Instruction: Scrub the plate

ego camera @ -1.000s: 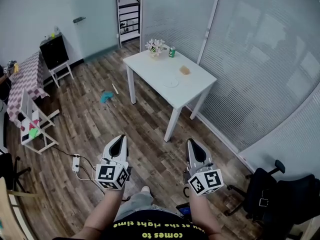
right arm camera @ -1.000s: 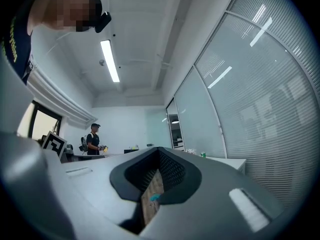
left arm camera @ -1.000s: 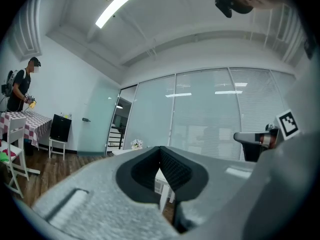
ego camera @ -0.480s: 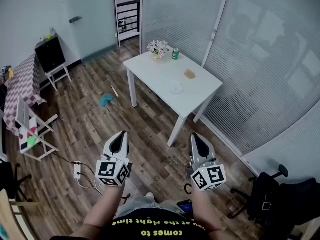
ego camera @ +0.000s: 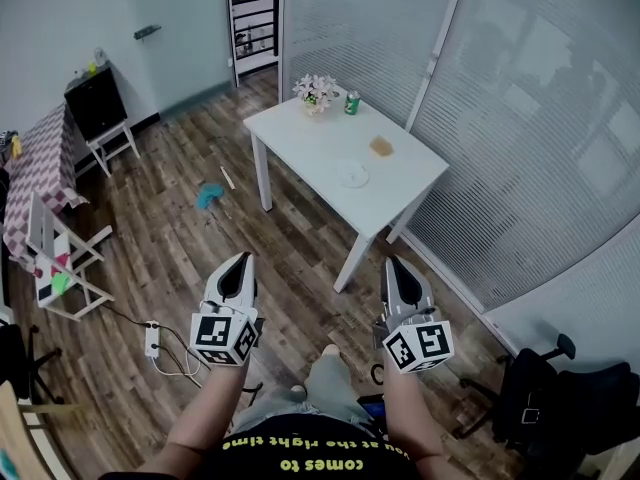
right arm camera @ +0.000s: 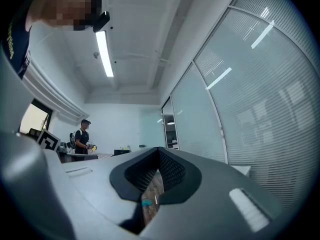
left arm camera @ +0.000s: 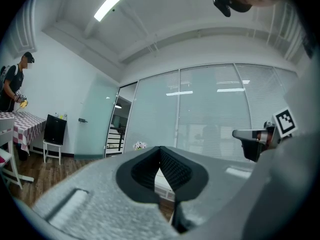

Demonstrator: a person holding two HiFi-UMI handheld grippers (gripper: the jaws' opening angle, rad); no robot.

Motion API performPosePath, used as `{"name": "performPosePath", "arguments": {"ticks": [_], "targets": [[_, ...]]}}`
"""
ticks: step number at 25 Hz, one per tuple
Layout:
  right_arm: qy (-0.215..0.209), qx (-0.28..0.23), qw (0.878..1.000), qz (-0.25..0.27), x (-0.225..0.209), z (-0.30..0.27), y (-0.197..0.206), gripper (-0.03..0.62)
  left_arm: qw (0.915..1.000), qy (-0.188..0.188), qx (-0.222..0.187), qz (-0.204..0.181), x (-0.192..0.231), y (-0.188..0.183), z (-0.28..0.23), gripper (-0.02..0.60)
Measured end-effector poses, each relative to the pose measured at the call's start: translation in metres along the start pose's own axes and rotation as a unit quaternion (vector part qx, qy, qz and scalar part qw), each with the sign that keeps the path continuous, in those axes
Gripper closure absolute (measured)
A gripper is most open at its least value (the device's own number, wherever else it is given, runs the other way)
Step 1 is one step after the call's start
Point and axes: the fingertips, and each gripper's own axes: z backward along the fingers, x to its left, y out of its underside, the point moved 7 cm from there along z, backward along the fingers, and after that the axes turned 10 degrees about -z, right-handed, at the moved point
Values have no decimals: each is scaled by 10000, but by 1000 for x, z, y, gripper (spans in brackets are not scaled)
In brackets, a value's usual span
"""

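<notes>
With scrubbing not begun, the left gripper (ego camera: 240, 260) and right gripper (ego camera: 394, 265) are hovering, fingers (left arm camera: 172, 171) pressed together empty, the round white plate (ego camera: 352, 174) sitting well ahead of them on the white surface (ego camera: 300, 133).

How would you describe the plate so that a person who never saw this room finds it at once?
Look at the white table beside the glass wall with blinds. On its near half lies the plate. It is the only flat, round, white thing there; the sponge is tan, the can green, and the flowers stand at the far end.
</notes>
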Motion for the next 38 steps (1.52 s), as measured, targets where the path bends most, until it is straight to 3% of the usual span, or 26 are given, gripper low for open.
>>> {"name": "performPosePath", "arguments": {"ticks": [8, 16, 28, 38], "targets": [[-133, -6, 9999, -4, -32, -53, -3, 588, 9993, -265, -152, -226, 8, -2, -46, 580], [-307, 54, 9995, -8, -91, -126, -10, 588, 9989, -446, -97, -117, 17, -3, -131, 580], [-656, 83, 9978, -15, -183, -233, -31, 588, 9939, -1067, -144, -231, 27, -6, -247, 580], [-814, 71, 9966, -63, -223, -272, -42, 588, 9935, -1131, 1, -165, 19, -3, -299, 580]]}}
